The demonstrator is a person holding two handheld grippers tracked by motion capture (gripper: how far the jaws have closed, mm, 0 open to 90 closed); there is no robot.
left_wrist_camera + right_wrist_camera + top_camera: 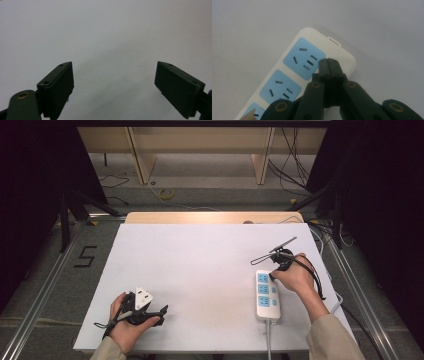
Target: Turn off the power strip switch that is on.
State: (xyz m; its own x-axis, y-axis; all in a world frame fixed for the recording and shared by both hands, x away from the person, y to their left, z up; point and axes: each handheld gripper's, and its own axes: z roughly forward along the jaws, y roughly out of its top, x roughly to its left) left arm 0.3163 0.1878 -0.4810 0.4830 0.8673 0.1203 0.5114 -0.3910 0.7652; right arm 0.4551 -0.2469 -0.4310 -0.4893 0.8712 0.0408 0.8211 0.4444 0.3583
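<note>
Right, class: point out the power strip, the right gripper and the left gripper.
power strip point(264, 292): high view, on its middle blue socket.
right gripper point(328, 60): right gripper view, at the tips of its closed jaws.
left gripper point(113, 80): left gripper view, midway between its open jaws.

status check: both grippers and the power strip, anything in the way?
Left gripper open, empty, over bare white table. Right gripper shut, empty, tips at the white power strip with blue sockets, beside the end socket. Nothing in the way.
</note>
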